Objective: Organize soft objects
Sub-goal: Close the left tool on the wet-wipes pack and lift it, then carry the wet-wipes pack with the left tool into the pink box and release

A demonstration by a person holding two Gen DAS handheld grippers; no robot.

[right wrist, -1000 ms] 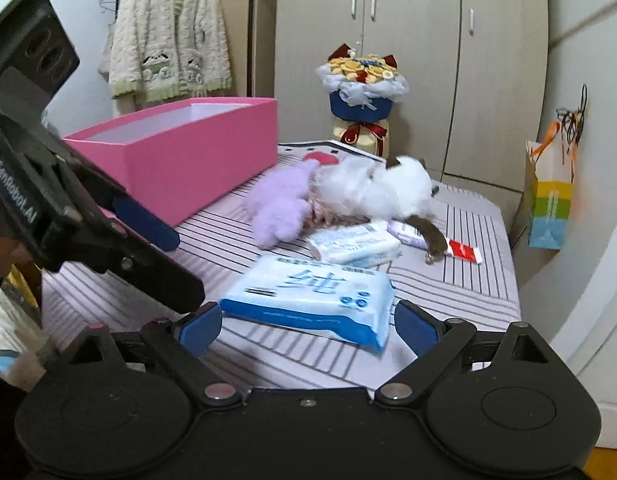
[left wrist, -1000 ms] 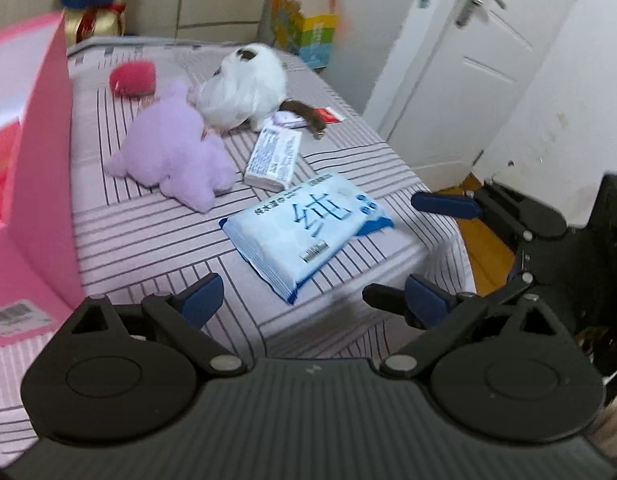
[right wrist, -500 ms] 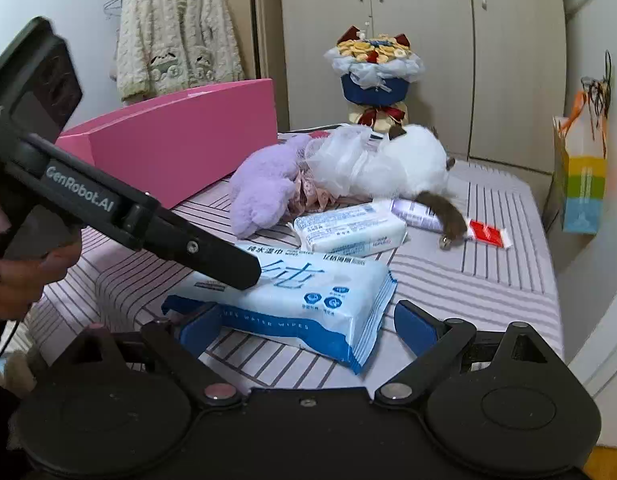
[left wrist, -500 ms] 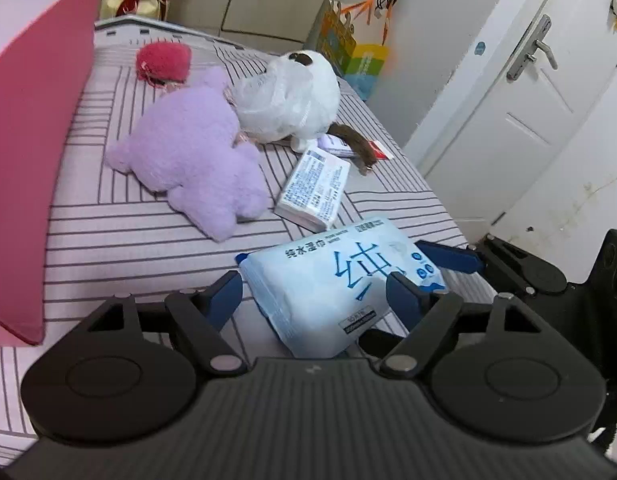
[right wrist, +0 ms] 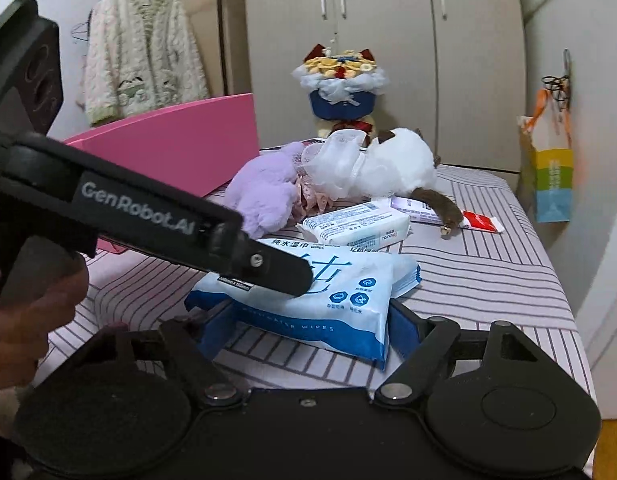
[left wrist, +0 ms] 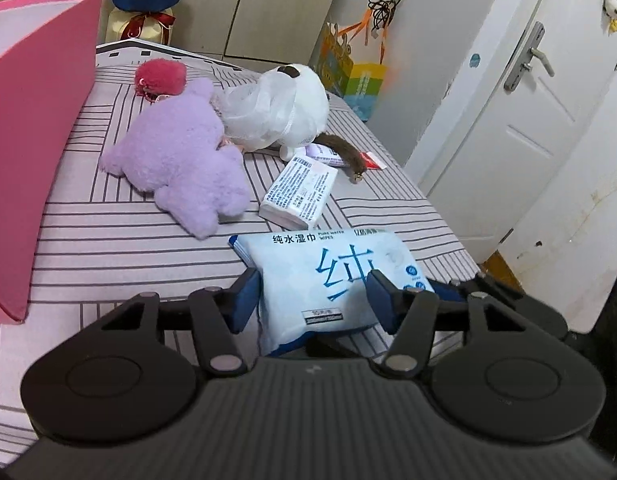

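Note:
A light blue wet wipes pack [left wrist: 332, 276] lies at the near edge of the striped bed. My left gripper [left wrist: 312, 300] is closed on its near end, with a blue pad on each side. My right gripper [right wrist: 304, 332] grips the same pack [right wrist: 328, 304] from the other side, pads pressing its edges. The pack looks slightly lifted and bent. Behind it lie a smaller white tissue pack [left wrist: 300, 194], a purple plush [left wrist: 180, 160], a white plush [left wrist: 280, 112] and a red pompom [left wrist: 160, 78].
A pink box [left wrist: 32, 132] stands at the left on the bed [left wrist: 108, 248]. A brown tail-like toy [left wrist: 344, 152], a small tube and a red packet [left wrist: 372, 160] lie near the bed's right edge. A door, a wardrobe and a bouquet are beyond.
Both grippers moved in onto the wet wipes pack and closed on it from opposite sides. The pack has buckled a little.

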